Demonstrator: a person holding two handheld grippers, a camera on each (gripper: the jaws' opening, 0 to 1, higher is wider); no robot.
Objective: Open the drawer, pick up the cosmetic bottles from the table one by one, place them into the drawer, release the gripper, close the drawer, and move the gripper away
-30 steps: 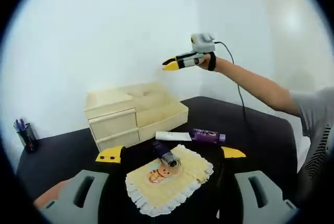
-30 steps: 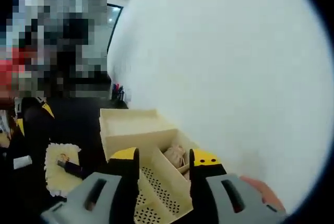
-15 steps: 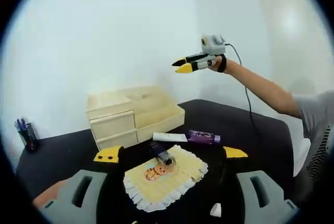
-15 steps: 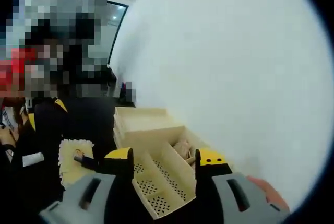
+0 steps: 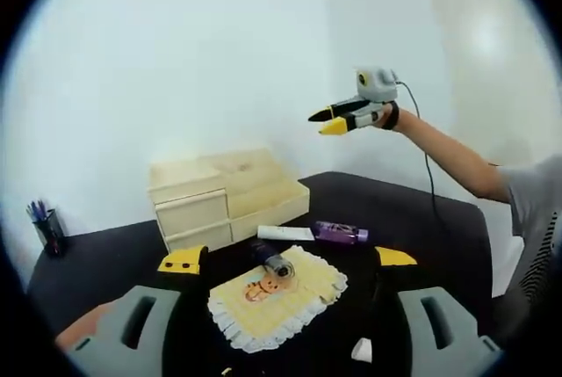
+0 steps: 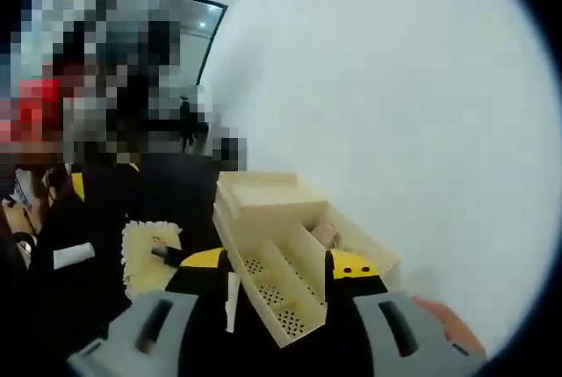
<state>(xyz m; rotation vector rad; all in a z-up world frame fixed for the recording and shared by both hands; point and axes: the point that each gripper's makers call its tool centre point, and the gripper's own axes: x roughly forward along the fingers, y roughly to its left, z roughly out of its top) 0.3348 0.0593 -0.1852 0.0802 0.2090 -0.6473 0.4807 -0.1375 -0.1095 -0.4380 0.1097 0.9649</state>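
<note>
Item: pale wooden drawer unit [image 5: 224, 197], boxy, matte, on black table [image 5: 413, 210]; both drawers shut, so I judge opening comes first.

Item: left gripper [image 5: 285, 259], jaws wide apart, empty, low over a frilled yellow cloth [image 5: 274, 293].

Item: right gripper [image 6: 281, 264], jaws parted, empty, held high above the unit's slotted tray.

Item: purple bottle [image 5: 341, 233], white tube [image 5: 285, 233], dark bottle [image 5: 272, 259] on the cloth; smooth, cylindrical, all lying down.

Advice to myself: approach a drawer front squarely, pull straight.

Right gripper [image 5: 332, 120]: black jaws with yellow tips, grey body, black wrist strap, black cable [image 5: 429, 185] trailing off. The person wears a grey short sleeve [image 5: 530, 198].
</note>
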